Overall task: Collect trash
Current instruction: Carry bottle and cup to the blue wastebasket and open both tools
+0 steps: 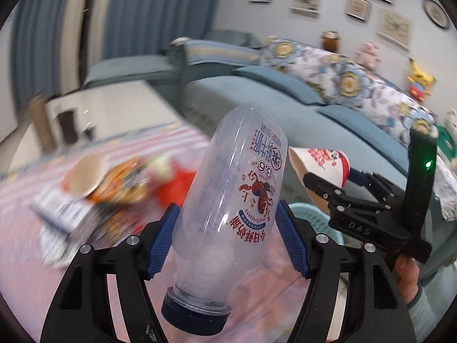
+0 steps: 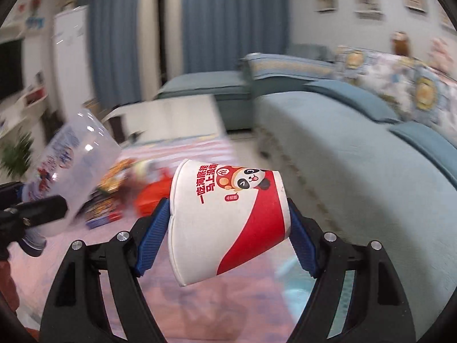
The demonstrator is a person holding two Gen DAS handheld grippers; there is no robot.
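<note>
My left gripper (image 1: 227, 238) is shut on a clear plastic bottle (image 1: 228, 197) with red and blue print. The bottle hangs upside down, its dark blue cap (image 1: 194, 315) nearest the camera. My right gripper (image 2: 227, 237) is shut on a white and red paper cup (image 2: 225, 220) with a panda picture; the cup lies sideways and its wall is dented by the left pad. Each view shows the other hand's load: the cup (image 1: 320, 165) at the right of the left wrist view, the bottle (image 2: 68, 165) at the left of the right wrist view. Both are lifted above the pink tablecloth (image 1: 25, 257).
Snack wrappers, a red bag (image 1: 178, 185) and a striped booklet (image 1: 60, 214) lie on the table behind the grippers. A light blue basket (image 1: 317, 214) sits low beside the table. A teal sofa (image 2: 342, 154) with floral cushions runs along the right. A person's hand (image 1: 408, 274) holds the right gripper.
</note>
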